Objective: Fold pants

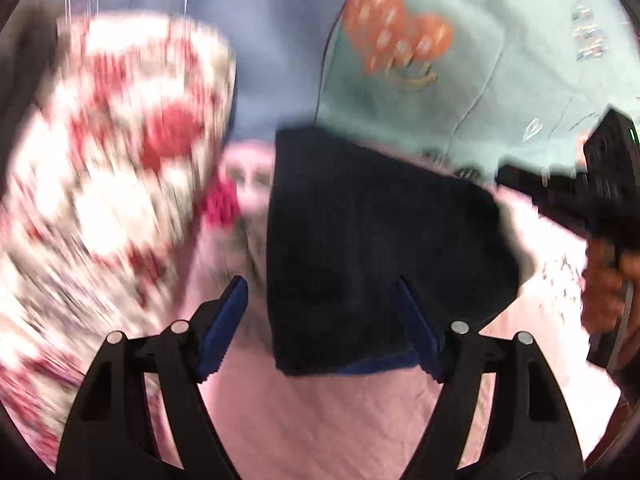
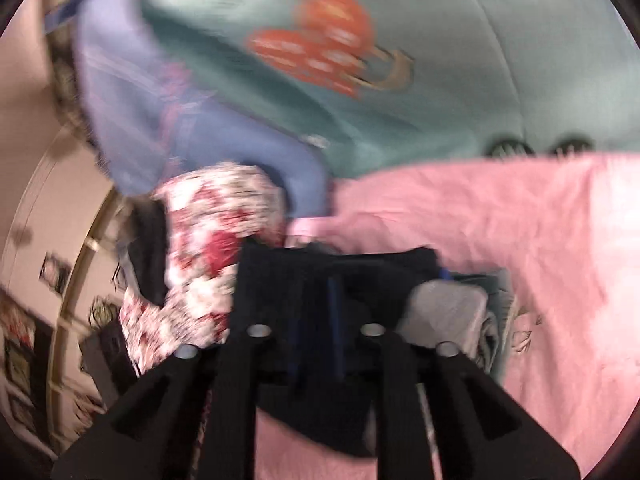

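The dark navy pants (image 1: 372, 240) lie folded into a thick rectangle on the pink sheet (image 1: 320, 420). My left gripper (image 1: 320, 292) is open, its blue fingers (image 1: 224, 320) spread over the near edge of the pants, nothing between them. In the right wrist view the pants (image 2: 320, 276) hang bunched in front of my right gripper (image 2: 316, 312), whose blue fingers stand close together with the dark cloth pinched between them. The right gripper's body (image 1: 608, 184) and the hand holding it show at the right edge of the left wrist view.
A red and white floral cloth (image 1: 112, 184) lies left of the pants. A teal blanket (image 1: 460, 60) with an orange print and a lilac cloth (image 1: 260, 60) lie beyond. A grey folded garment (image 2: 448, 316) sits right of the pants. Both views are motion blurred.
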Tool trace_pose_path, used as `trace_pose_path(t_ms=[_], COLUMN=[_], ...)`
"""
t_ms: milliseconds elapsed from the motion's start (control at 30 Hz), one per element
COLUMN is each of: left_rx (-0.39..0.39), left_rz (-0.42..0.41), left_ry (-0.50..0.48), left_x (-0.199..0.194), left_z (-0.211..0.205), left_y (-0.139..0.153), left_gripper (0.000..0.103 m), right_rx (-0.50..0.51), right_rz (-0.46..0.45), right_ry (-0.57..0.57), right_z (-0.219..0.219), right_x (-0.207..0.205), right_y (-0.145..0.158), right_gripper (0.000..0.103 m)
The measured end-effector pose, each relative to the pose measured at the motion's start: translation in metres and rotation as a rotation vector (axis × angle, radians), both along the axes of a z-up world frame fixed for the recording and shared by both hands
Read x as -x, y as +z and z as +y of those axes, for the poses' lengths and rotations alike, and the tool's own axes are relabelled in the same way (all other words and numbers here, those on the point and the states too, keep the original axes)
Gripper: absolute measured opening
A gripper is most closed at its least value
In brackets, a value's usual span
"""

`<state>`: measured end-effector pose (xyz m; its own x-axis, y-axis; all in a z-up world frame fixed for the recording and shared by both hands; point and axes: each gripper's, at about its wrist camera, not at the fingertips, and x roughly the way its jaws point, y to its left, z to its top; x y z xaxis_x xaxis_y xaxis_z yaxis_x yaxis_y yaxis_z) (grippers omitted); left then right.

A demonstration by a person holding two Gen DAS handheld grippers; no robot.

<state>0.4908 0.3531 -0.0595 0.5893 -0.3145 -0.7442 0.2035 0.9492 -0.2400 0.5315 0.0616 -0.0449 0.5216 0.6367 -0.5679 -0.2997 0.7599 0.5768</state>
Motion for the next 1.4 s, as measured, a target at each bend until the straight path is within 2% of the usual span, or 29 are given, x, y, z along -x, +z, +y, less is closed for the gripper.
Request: trace_pose_path(t_ms=[67, 133, 233, 267, 300, 333, 400, 433, 500, 567, 600, 633, 667, 767, 900, 967, 1200, 1400], left_rx=[-0.006, -0.032, -0.092, -0.100, -0.075, -0.055, -0.018, -0.020, -0.058, -0.092, -0.103, -0.112, -0.118, -0.128, -0.121, -0.134, -0.170, -0.180], left_rz=[-0.056, -0.071, 0.009, 0.051, 0.068, 0.074, 0.094, 0.095, 0.042, -0.015, -0.034, -0.049, -0.060, -0.059, -0.016, -0.021, -0.014, -0.008], left_ry=[-0.010, -0.031, -0.038, -0.043, -0.042, -0.024, 0.013, 0.024, 0.058, 0.083, 0.090, 0.095, 0.100, 0.124, 0.130, 0.149, 0.127, 0.093], left_x=[-0.004, -0.014, -0.033, -0.040, -0.042, -0.042, -0.039, -0.037, -0.021, 0.000, 0.010, 0.021, 0.032, 0.062, 0.100, 0.120, 0.174, 0.197], left_z=[-0.005, -0.015, -0.030, -0.033, -0.033, -0.031, -0.023, -0.021, -0.019, -0.015, -0.013, -0.010, -0.006, 0.006, 0.019, 0.018, 0.006, -0.010], left_y=[0.018, 0.016, -0.018, -0.035, -0.047, -0.051, -0.043, -0.035, -0.012, 0.010, 0.019, 0.027, 0.034, 0.052, 0.068, 0.076, 0.090, 0.095], left_gripper=[0.078, 0.078, 0.078, 0.080, 0.085, 0.089, 0.089, 0.087, 0.089, 0.096, 0.099, 0.100, 0.101, 0.101, 0.101, 0.101, 0.101, 0.101], right_rx=[0.056, 0.130, 0.265, 0.271, 0.267, 0.260, 0.254, 0.247, 0.264, 0.344, 0.377, 0.410, 0.433, 0.484, 0.557, 0.572, 0.583, 0.578], right_rz=[-0.034, -0.030, 0.047, 0.065, 0.064, 0.059, 0.083, 0.097, 0.078, 0.021, -0.002, -0.023, -0.035, -0.056, -0.078, -0.087, -0.086, -0.082], right_ry=[0.019, 0.029, -0.005, -0.008, -0.018, -0.018, -0.028, -0.040, -0.069, -0.116, -0.129, -0.142, -0.156, -0.204, -0.226, -0.220, -0.185, -0.182], right_z=[0.009, 0.017, 0.020, 0.018, 0.015, 0.014, 0.016, 0.018, 0.021, 0.029, 0.033, 0.037, 0.039, 0.042, 0.046, 0.047, 0.050, 0.043], right_x=[0.018, 0.030, 0.027, 0.026, 0.025, 0.025, 0.025, 0.028, 0.039, 0.058, 0.067, 0.079, 0.087, 0.116, 0.154, 0.171, 0.220, 0.243], right_y=[0.002, -0.008, -0.048, -0.060, -0.067, -0.067, -0.056, -0.047, -0.027, -0.004, 0.006, 0.017, 0.024, 0.044, 0.056, 0.059, 0.057, 0.056], right_gripper=[0.029, 0.029, 0.028, 0.028, 0.028, 0.028, 0.029, 0.033, 0.044, 0.064, 0.068, 0.077, 0.087, 0.102, 0.102, 0.102, 0.102, 0.102])
